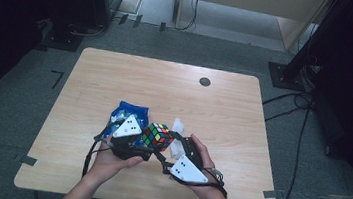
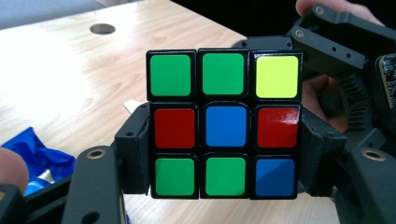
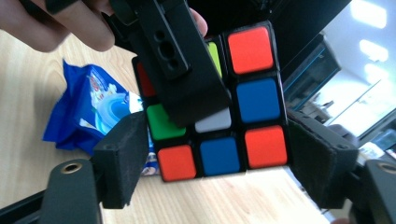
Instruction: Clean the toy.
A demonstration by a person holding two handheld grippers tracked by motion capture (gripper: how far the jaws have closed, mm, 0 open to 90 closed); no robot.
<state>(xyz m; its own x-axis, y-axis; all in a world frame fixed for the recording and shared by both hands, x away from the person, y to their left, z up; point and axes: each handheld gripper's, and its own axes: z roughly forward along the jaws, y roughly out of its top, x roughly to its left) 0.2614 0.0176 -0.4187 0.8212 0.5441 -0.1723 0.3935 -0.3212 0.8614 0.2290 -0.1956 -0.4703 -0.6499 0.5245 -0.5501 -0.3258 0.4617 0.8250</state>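
Wooden table [image 1: 117,72], scrambled Rubik's cube [image 1: 157,136] clamped by left hand-held gripper [image 2: 224,156], right hand-held gripper [image 3: 217,161] straddling loosely

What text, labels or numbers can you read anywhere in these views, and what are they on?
No text can be read.
Blue packet: has printing, too blurred to read.
Cube: plain colour stickers, no lettering.
Left gripper and right gripper: no markings legible.

my high view sits above my side of the wooden table [image 1: 223,110], looking forward and down from well back. the left gripper view looks along its jaws, very near the cube [image 2: 224,123], facing across the table. the right gripper view is equally near the cube [image 3: 243,116]. all three share the cube and blue packet [image 1: 130,110].
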